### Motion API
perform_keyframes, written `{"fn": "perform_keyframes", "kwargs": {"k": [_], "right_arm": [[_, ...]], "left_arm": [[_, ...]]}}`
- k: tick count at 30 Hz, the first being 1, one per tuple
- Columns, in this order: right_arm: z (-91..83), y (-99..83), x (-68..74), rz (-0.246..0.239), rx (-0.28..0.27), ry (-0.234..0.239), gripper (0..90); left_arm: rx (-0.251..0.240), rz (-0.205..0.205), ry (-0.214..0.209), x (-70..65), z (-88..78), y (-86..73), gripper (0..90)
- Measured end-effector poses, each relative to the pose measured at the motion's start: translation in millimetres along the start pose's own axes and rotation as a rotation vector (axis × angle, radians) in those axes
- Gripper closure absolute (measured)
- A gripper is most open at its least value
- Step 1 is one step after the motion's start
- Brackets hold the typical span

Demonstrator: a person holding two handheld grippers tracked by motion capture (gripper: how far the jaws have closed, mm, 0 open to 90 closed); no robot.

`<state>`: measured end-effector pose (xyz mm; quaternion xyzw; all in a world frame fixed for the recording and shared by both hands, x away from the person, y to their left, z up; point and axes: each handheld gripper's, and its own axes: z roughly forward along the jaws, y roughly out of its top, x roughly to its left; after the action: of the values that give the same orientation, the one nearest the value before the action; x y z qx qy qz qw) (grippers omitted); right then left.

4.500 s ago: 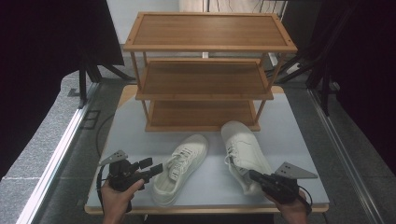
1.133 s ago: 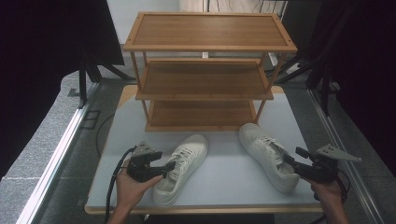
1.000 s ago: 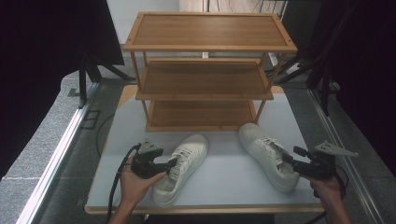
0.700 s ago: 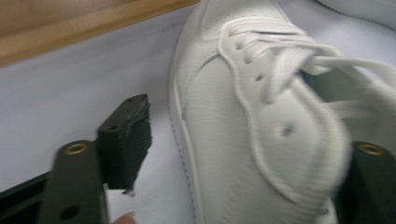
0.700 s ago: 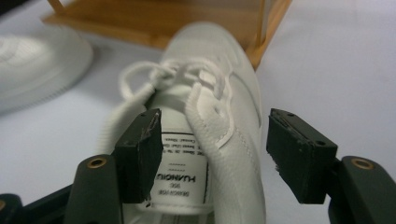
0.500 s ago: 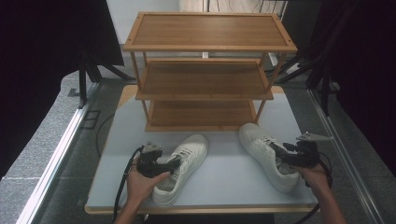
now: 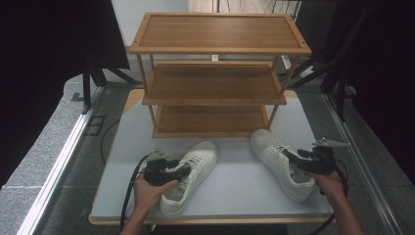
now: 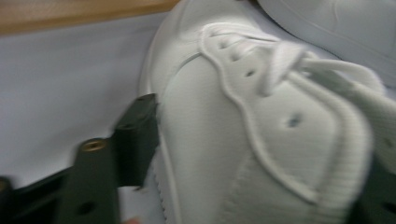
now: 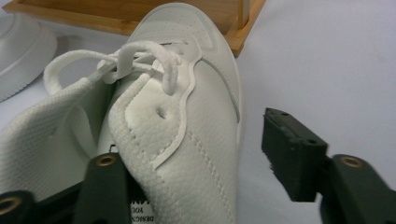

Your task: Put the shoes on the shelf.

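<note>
Two white lace-up shoes lie on the grey table (image 7: pixel 240 188) in front of a wooden rack. My left gripper (image 7: pixel 183 170) reaches in from the left over the collar of the left shoe (image 7: pixel 201 157). In the left gripper view that shoe (image 8: pixel 280 84) fills the gap; one jaw lies against its outer side and the other is mostly hidden behind the collar. My right gripper (image 7: pixel 292 159) straddles the side wall of the right shoe (image 7: pixel 271 152). There one jaw sits inside the shoe (image 9: pixel 187 116) and the other stands off with table showing between. Both pairs of jaws have just been closing.
A three-tier wooden rack (image 7: pixel 215 83) with bare shelves stands at the back of the table, its lowest shelf just behind the shoes' toes. The table's front edge runs just below the shoes' heels. Dark stands and cables flank the table.
Both hands have come in and down onto the shoes, the right one moving left to its shoe. Earlier the right shoe stood nearer the middle; it has sat farther right since about a second ago.
</note>
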<state>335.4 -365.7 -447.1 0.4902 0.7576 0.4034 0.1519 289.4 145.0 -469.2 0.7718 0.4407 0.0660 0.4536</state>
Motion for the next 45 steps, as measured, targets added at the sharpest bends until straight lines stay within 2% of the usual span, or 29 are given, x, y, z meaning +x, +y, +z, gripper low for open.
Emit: {"fn": "perform_keyframes", "kwargs": {"k": [3,4,5,6,7,8,9,10,13,15,18,23,24,25,26,27,28,29,30,31,32,35,36,37,41,45], "right_arm": [[2.0,0.5,-0.3,-0.015,0.005,0.017,53.2],[2.0,0.5,-0.3,-0.015,0.005,0.017,53.2],[2.8,0.9,-0.5,-0.018,0.012,0.026,59.6],[2.8,0.9,-0.5,-0.018,0.012,0.026,59.6],[2.9,1.0,0.1,-0.029,0.022,-0.004,66.6],[3.0,1.2,0.3,-0.032,0.024,-0.011,68.7],[3.3,1.6,0.7,-0.041,0.029,-0.021,71.4],[3.7,2.3,1.9,-0.056,0.037,-0.032,73.9],[4.6,4.2,6.4,-0.098,0.055,-0.068,80.3],[4.6,4.2,7.1,-0.098,0.053,-0.075,82.2],[3.5,2.5,5.4,-0.07,0.03,-0.068,83.2],[0.8,1.4,9.0,-0.072,0.005,-0.074,83.3],[-2.7,-1.1,10.7,-0.055,-0.028,-0.063,83.2],[-2.7,-1.1,10.7,-0.055,-0.028,-0.063,83.2],[-4.4,-2.6,11.1,-0.043,-0.041,-0.054,83.2],[-7.8,-6.1,13.1,-0.016,-0.077,-0.036,83.2],[-7.8,-6.1,13.1,-0.016,-0.077,-0.036,83.2],[-9.1,-7.4,13.9,-0.007,-0.093,-0.029,83.1],[-14.1,-10.4,16.7,0.018,-0.134,-0.005,83.0],[-14.1,-10.4,16.7,0.018,-0.134,-0.005,83.0],[-19.6,-12.7,18.6,0.044,-0.173,0.015,82.8],[-27.5,-16.6,19.5,0.107,-0.232,0.04,82.7],[-29.7,-18.7,19.9,0.128,-0.257,0.048,82.8],[-31.4,-20.8,19.2,0.15,-0.277,0.066,82.8],[-33.8,-24.4,19.1,0.17,-0.3,0.099,82.9],[-32.4,-29.1,19.3,0.203,-0.317,0.125,83.0]], "left_arm": [[0.005,0.002,0.006,0.4,-0.7,0.9,46.9],[0.005,0.002,0.006,0.4,-0.7,0.9,49.1],[0.004,0.007,0.025,-0.6,-1.6,1.6,53.1],[0.004,0.007,0.025,-0.6,-1.6,1.6,56.0],[0.005,0.029,0.055,-3.4,-2.4,2.7,60.8],[0.006,0.039,0.073,-4.7,-2.8,3.2,64.1],[0.006,0.039,0.073,-4.7,-2.8,3.2,68.7],[0.013,0.06,0.107,-6.8,-2.5,4.0,71.4],[0.016,0.068,0.126,-7.6,-2.5,4.2,75.7],[0.013,0.075,0.132,-8.0,-3.0,4.0,78.0],[0.002,0.081,0.137,-8.3,-4.4,4.0,81.3],[-0.021,0.055,0.126,-5.1,-10.0,6.4,83.4],[-0.038,0.053,0.126,-3.9,-16.2,8.5,83.6],[-0.038,0.053,0.126,-3.9,-16.2,8.5,83.5],[-0.059,0.046,0.125,-3.1,-21.2,9.7,83.5],[-0.092,0.024,0.118,-1.6,-27.9,10.8,83.5],[-0.092,0.024,0.118,-1.6,-27.9,10.8,83.5],[-0.122,0.0,0.102,-0.3,-33.5,11.3,83.5],[-0.159,-0.021,0.078,0.4,-41.3,11.9,83.5],[-0.159,-0.021,0.078,0.4,-41.3,11.9,83.5],[-0.193,-0.025,0.07,-2.6,-50.3,13.2,83.5],[-0.232,-0.026,0.071,-6.9,-59.1,14.8,83.3],[-0.232,-0.026,0.071,-6.9,-59.1,14.8,83.2],[-0.262,-0.044,0.052,-7.8,-64.3,15.7,83.2],[-0.317,-0.084,0.004,-7.3,-73.4,16.0,83.2],[-0.357,-0.096,-0.013,-8.0,-82.3,16.5,83.2]]}}
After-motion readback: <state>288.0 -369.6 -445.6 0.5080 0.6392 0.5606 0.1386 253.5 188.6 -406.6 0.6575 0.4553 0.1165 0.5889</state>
